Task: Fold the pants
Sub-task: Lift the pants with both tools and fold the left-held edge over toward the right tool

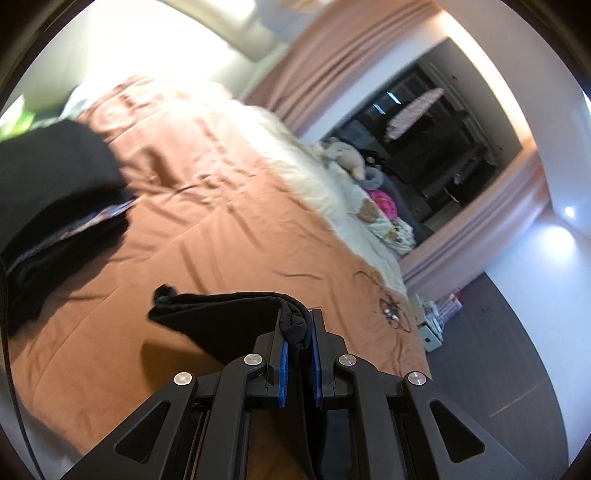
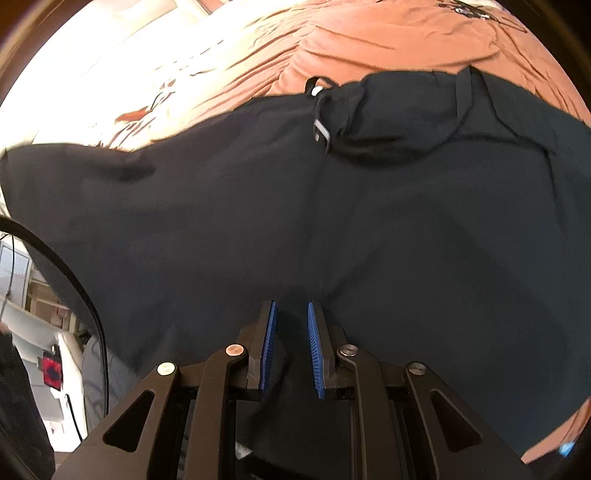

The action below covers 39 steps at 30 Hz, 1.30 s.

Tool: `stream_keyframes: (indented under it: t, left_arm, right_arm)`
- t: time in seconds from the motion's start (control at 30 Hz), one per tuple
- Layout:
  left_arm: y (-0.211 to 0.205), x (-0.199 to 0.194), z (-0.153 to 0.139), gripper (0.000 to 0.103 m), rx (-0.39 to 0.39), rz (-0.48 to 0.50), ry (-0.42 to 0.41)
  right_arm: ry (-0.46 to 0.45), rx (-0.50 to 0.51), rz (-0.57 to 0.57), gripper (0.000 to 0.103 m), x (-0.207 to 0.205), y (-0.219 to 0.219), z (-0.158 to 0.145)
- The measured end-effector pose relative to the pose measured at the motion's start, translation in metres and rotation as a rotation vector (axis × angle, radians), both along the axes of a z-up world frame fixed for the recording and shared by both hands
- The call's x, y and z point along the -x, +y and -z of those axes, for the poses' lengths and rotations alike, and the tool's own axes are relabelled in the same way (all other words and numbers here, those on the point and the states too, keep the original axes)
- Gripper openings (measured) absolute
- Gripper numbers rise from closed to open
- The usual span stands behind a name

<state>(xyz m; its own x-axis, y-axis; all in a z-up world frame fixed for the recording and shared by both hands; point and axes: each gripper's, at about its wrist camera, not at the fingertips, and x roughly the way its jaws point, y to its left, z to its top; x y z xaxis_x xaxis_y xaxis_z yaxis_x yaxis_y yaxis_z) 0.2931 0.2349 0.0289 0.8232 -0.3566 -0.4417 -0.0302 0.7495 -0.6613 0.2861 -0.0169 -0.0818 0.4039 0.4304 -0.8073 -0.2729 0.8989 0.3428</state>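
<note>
The black pants (image 2: 295, 206) lie spread over the orange bedspread (image 2: 388, 33), filling most of the right wrist view, with a metal clasp (image 2: 320, 131) near the waistband. My right gripper (image 2: 291, 314) is shut on a fold of the pants, its blue pads (image 2: 267, 339) pressed into the cloth. My left gripper (image 1: 297, 325) is shut on a bunched black edge of the pants (image 1: 229, 314) and holds it lifted above the bedspread (image 1: 221, 206).
A pile of dark clothes (image 1: 55, 192) lies at the left of the bed. Stuffed toys (image 1: 349, 157) and cream bedding (image 1: 332, 184) sit along the far side. Pink curtains (image 1: 332, 62) and a dark window stand beyond. A black cable (image 2: 74, 280) hangs at the left.
</note>
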Motion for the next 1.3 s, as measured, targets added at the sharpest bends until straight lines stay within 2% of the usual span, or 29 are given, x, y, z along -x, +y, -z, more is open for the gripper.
stream_keyframes:
  t: [0.13,0.23,0.3,0.33,0.47,0.57,0.63,0.77,1.0,1.3]
  left_arm:
    - [-0.027,-0.009,-0.034,0.011,-0.036,0.059,-0.048]
    - [-0.050,-0.013,-0.059,0.011,-0.063,0.100,-0.083]
    - [-0.066,-0.016,-0.075,0.011,-0.081,0.126,-0.105]
    - [-0.074,-0.018,-0.083,0.011,-0.091,0.139,-0.117]
    - [-0.113,-0.022,-0.114,0.011,-0.131,0.199,-0.161]
    - [-0.139,-0.022,-0.132,0.011,-0.155,0.235,-0.187]
    - [-0.156,-0.023,-0.145,0.011,-0.170,0.258,-0.202]
    - [-0.188,-0.026,-0.169,0.011,-0.203,0.292,-0.230]
    - [-0.246,-0.030,-0.195,0.011,-0.241,0.366,-0.262]
    - [-0.332,-0.036,-0.212,0.011,-0.274,0.478,-0.282]
  right_arm:
    - [0.018,-0.037,0.000,0.013,0.016,-0.010,0.004]
    - [0.003,-0.069,0.017,0.013,0.026,-0.022,-0.004]
    - [-0.027,-0.091,0.040,0.013,0.033,-0.035,-0.014]
    - [-0.042,-0.098,0.050,0.017,0.037,-0.047,-0.021]
    - [-0.104,-0.140,0.096,0.017,0.054,-0.079,-0.042]
    - [-0.148,-0.167,0.126,0.028,0.067,-0.107,-0.059]
    - [-0.175,-0.187,0.144,0.043,0.079,-0.124,-0.067]
    - [-0.230,-0.223,0.188,0.049,0.101,-0.154,-0.080]
    - [-0.304,-0.273,0.247,0.056,0.139,-0.202,-0.091]
    - [-0.353,-0.284,0.343,0.057,0.182,-0.251,-0.090]
